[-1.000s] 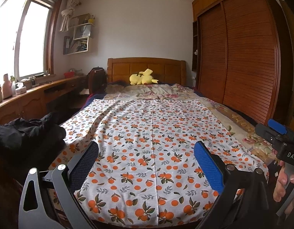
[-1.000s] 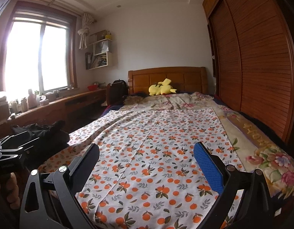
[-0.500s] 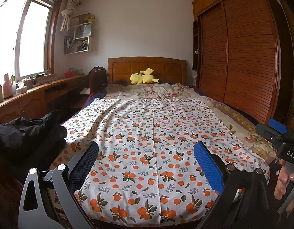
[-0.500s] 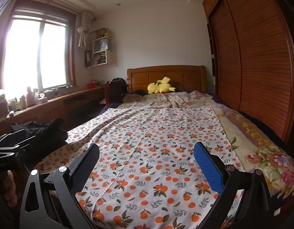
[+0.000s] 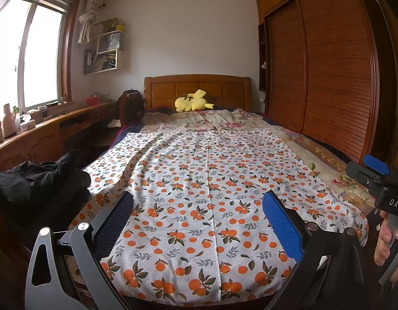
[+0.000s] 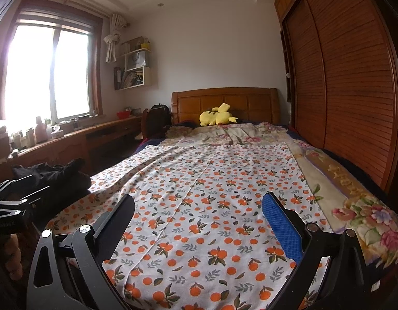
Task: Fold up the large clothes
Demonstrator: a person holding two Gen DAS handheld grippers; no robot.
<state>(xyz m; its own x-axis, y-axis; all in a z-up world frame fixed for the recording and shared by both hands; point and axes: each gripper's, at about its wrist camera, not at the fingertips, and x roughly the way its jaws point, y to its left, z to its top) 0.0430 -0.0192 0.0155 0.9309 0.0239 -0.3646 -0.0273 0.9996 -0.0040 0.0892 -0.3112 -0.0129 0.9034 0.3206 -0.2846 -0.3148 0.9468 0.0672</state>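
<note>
Orange-print white cotton sheet (image 5: 209,180) lies spread flat over the wooden bed (image 5: 197,90). Left gripper (image 5: 196,217) and right gripper (image 6: 199,215) hover wide open, empty, above its near edge; best pinch both corners squarely, evenly.

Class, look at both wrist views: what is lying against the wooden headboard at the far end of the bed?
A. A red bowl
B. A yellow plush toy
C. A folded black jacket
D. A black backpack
B. The yellow plush toy lies at the head of the bed just in front of the headboard, beyond the orange-print cloth.
</note>
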